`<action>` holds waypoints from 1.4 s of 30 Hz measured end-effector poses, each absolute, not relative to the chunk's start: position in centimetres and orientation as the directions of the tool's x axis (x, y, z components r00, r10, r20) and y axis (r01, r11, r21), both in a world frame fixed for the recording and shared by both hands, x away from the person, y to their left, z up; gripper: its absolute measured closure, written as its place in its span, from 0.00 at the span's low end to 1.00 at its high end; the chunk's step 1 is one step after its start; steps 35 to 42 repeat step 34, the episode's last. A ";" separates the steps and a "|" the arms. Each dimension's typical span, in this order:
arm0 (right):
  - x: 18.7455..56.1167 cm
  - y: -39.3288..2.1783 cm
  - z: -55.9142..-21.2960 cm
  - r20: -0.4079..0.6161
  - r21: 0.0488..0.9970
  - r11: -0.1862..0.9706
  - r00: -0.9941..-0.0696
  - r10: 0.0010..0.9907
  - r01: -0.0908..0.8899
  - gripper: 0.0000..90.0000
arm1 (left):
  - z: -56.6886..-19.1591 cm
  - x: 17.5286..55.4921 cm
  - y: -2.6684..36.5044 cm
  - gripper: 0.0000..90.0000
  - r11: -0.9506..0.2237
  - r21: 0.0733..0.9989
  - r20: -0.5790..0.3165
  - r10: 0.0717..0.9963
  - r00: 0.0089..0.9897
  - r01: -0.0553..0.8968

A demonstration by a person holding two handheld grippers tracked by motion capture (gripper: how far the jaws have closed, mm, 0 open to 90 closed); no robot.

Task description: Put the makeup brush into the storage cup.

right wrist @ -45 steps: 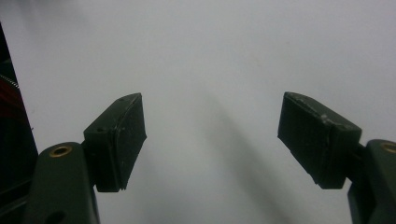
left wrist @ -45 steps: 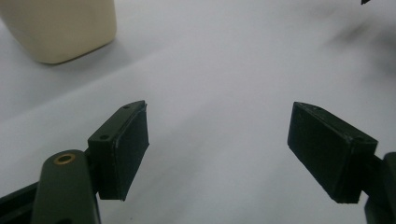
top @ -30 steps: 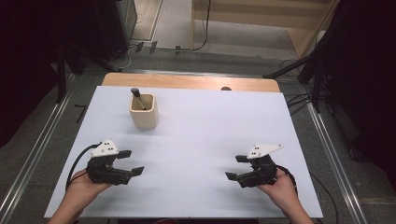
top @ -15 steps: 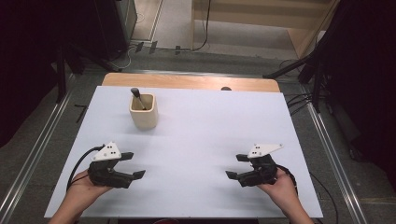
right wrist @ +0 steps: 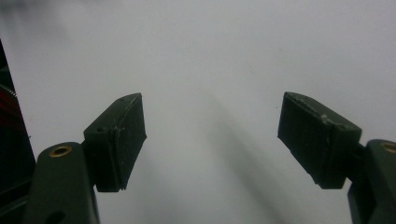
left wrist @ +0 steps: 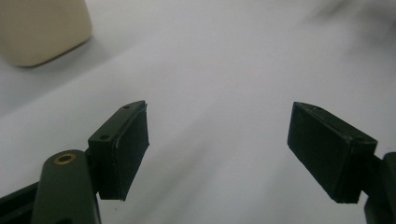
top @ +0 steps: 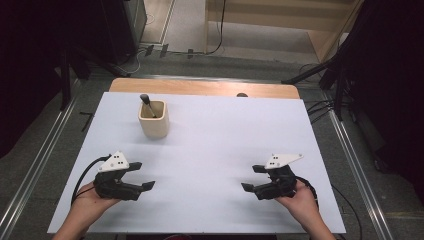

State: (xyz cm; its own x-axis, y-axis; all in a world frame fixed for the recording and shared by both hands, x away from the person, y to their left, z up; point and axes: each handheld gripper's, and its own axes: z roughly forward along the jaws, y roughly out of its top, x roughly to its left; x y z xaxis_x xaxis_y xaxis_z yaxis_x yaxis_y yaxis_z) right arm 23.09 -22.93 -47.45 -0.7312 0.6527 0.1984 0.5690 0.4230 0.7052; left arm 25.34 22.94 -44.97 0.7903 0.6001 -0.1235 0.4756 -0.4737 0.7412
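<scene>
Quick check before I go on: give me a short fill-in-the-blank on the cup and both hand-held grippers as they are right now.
1. The cream cup stands nearer the ____ hand-held gripper.
2. A dark stick stands ____ the cup.
3. The jaws of the right hand-held gripper are ____, with nothing between them.
4. Both hand-held grippers sit over the ____ table.

Missing words: left; inside; open; white

White-topped table (top: 215, 150) with a wooden far edge; grey floor (top: 190, 25) beyond; dark, perhaps curtained, sides (top: 395, 75).
</scene>
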 end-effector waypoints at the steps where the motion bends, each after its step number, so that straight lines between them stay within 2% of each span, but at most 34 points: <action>1: 23.1 -22.9 -47.4 0.198 0.706 0.423 -0.732 0.652 0.568 0.27 | -44.9 25.4 23.0 0.24 -0.476 0.740 -0.120 0.602 0.789 0.475; 42: 23.1 -22.9 -47.5 0.201 0.706 0.421 -0.731 0.652 0.570 0.27 | -45.1 25.4 23.0 0.24 -0.475 0.737 -0.124 0.604 0.787 0.481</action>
